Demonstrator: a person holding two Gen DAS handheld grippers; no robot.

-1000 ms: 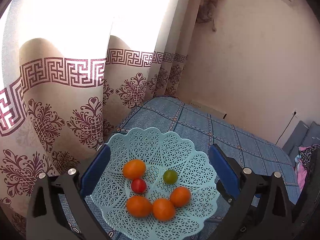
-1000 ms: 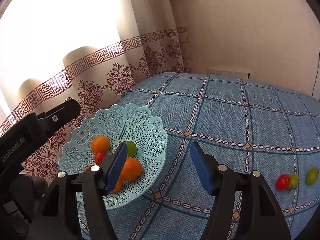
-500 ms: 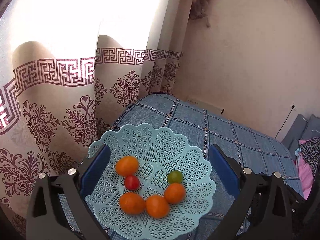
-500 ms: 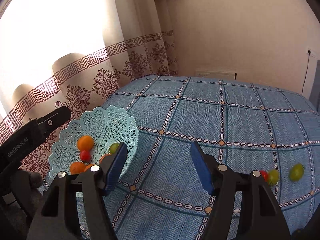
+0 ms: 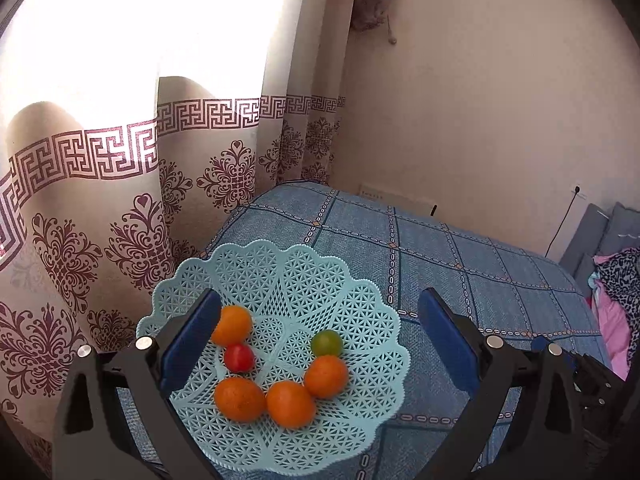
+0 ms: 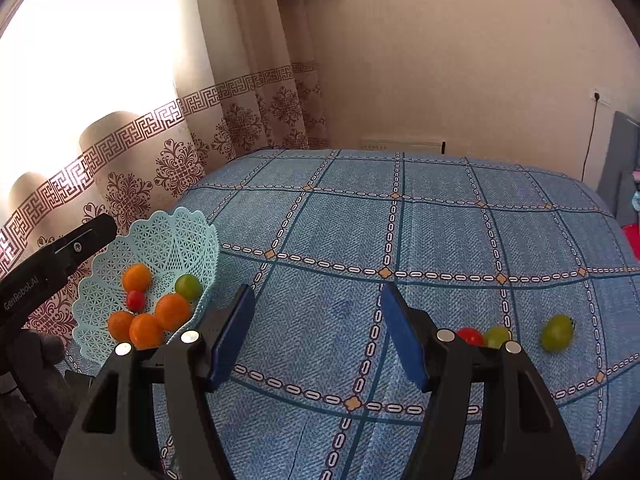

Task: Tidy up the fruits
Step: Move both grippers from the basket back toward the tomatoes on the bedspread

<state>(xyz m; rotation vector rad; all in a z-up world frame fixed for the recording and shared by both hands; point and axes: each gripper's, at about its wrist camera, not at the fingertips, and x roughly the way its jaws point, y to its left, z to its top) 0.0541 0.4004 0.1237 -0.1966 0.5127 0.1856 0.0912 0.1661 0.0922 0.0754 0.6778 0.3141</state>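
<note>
"GenRobot.AI" on left hand-held gripper (image 6: 56, 264)

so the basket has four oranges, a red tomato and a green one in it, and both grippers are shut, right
Not quite: both grippers are open and empty, as each wrist view shows, left gripper, right gripper. The basket does hold four oranges, a red tomato and a green one.

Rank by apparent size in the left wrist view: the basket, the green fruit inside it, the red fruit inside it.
1. Basket, by far the largest.
2. Green fruit.
3. Red fruit, only slightly smaller; nearly alike.
</note>
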